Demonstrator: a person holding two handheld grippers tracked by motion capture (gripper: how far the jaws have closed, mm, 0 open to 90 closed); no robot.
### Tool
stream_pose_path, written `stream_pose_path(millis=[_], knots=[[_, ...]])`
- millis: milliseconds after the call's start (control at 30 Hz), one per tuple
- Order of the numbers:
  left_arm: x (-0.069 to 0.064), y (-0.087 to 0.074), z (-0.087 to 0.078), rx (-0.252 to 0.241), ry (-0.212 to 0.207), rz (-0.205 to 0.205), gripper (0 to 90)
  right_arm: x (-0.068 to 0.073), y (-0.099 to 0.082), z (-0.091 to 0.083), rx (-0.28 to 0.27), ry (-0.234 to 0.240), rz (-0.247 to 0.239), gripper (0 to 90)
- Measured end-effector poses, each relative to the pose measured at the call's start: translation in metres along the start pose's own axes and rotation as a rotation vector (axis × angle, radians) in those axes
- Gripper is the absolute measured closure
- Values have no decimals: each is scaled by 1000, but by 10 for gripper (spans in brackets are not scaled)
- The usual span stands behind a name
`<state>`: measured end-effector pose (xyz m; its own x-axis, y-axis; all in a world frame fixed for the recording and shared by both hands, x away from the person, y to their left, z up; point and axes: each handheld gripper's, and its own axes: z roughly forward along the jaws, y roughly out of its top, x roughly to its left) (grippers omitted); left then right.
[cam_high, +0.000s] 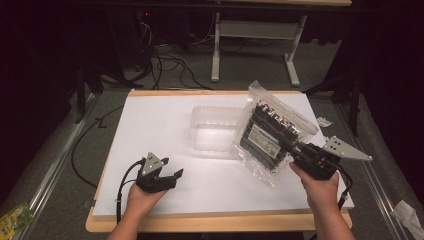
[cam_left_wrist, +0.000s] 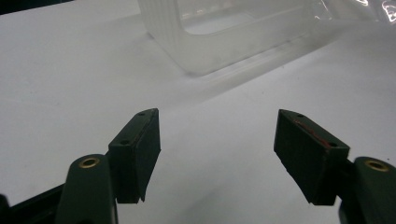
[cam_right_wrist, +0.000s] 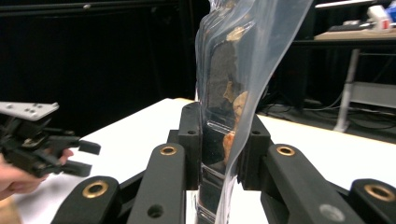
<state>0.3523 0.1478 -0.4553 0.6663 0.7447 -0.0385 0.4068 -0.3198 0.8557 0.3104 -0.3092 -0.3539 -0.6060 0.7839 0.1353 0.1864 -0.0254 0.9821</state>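
Bag held up just right of the clear tub, ready to go in.

The right gripper (cam_high: 300, 152) is clamped on the clear plastic bag (cam_high: 272, 132) of dark packed items, whose long axis tilts up and away beside the plastic container (cam_high: 212, 127). The left gripper (cam_high: 167, 177), jaws apart and empty, hovers nearer the person than the container, over the white board (cam_high: 150, 120).

Clear plastic bag (cam_high: 272, 135) of dark packed items, held tilted above the surface. Beside it, a clear empty tub (cam_high: 216, 127) lies on the white surface (cam_high: 150, 130).
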Motion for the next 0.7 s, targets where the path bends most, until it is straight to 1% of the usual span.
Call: stream_pose_path(millis=[100,167,267,300,433,467,533,567,600,633,667,700], knots=[[0,1,0,-3,0,3,321,-7,0,-5,-14,-39,6,764],[-1,1,0,-4,-1,4,321,-8,0,-6,-17,-46,7,764],[0,2,0,-1,-1,16,321,-9,1,-7,-23,-66,-9,764],[0,2,0,-1,-2,16,321,-11,2,-6,-22,-67,-25,764],[-1,1,1,0,-1,14,321,-13,5,4,-26,-54,-11,764],[-1,1,1,-1,-1,14,321,-13,6,7,-30,-52,-17,764],[-1,2,0,0,-5,17,321,-13,13,18,-23,-53,-25,764],[-1,2,0,0,-5,17,321,-13,13,18,-23,-53,-25,764],[-1,2,-1,0,-4,21,320,-15,18,28,-29,-44,-30,764],[-1,2,-1,0,-4,21,320,-15,18,28,-29,-44,-30,764],[-1,1,-2,-1,-3,24,320,-16,22,37,-32,-35,-24,764],[-1,1,-2,-1,-3,24,320,-16,22,37,-32,-35,-24,764]])
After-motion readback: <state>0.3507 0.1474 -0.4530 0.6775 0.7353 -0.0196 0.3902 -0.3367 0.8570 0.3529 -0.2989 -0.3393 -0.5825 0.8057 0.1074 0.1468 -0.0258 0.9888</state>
